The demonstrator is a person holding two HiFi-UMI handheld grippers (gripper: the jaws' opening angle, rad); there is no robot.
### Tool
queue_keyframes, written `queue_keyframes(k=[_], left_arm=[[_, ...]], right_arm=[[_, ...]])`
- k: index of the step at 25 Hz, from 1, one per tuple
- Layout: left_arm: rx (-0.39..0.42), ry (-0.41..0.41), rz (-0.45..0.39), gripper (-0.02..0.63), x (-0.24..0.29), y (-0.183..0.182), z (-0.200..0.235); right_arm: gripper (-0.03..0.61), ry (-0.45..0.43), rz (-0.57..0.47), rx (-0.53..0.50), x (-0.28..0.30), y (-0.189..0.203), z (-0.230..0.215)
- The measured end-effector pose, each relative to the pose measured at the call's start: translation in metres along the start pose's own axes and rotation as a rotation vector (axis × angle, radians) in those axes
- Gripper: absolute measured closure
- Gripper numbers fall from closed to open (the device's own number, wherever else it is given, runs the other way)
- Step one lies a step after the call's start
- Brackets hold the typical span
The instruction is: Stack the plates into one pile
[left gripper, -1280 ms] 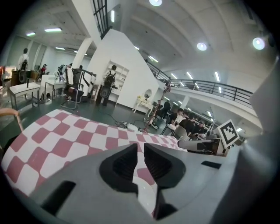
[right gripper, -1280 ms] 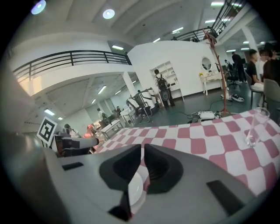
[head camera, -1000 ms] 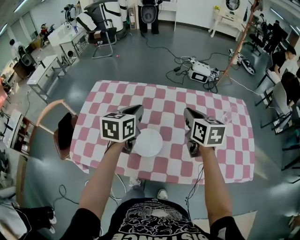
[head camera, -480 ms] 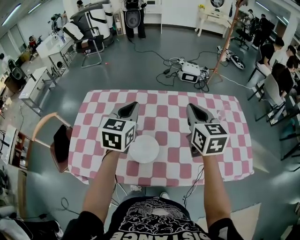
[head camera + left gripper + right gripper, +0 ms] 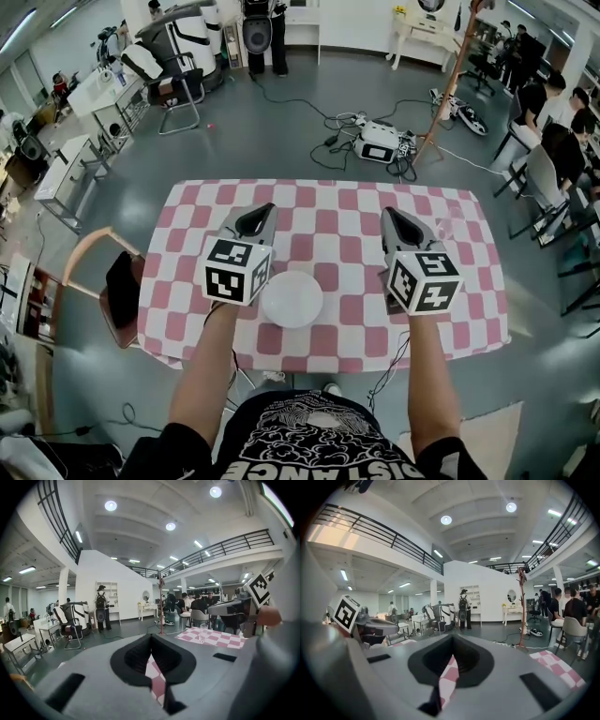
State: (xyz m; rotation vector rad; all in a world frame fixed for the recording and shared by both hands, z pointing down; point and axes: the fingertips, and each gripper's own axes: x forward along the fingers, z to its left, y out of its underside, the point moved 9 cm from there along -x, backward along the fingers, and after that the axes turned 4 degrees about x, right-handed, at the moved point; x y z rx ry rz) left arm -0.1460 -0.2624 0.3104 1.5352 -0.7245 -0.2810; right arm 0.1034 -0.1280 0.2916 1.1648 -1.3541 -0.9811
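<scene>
A white pile of plates (image 5: pixel 292 298) lies near the front edge of the table with the pink-and-white checked cloth (image 5: pixel 323 211). My left gripper (image 5: pixel 255 217) hangs above the table just left of the pile, shut with nothing in it. My right gripper (image 5: pixel 395 221) hangs to the right of the pile, also shut and empty. In the left gripper view the shut jaws (image 5: pixel 151 651) point out level over the cloth, with the right gripper (image 5: pixel 234 607) seen beside. In the right gripper view the shut jaws (image 5: pixel 452 656) show only checked cloth between them.
A clear glass (image 5: pixel 449 227) stands near the table's right edge, also seen as a glass (image 5: pixel 203 633) in the left gripper view. A wooden chair (image 5: pixel 108 277) with a dark bag stands at the table's left. Cables and a box (image 5: pixel 380 142) lie on the floor beyond.
Both grippers have risen off the table on either side of the plates and rolled a little. The pile of plates has stayed where it was.
</scene>
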Motion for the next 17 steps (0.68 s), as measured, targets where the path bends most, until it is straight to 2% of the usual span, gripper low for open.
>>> queue_keyframes(k=[17], left_arm=[[-0.006, 0.008, 0.024, 0.605, 0.0041, 0.0090, 0.0043]], right_arm=[[0.574, 0.004, 0.013, 0.001, 0.0074, 0.0069, 0.0038]])
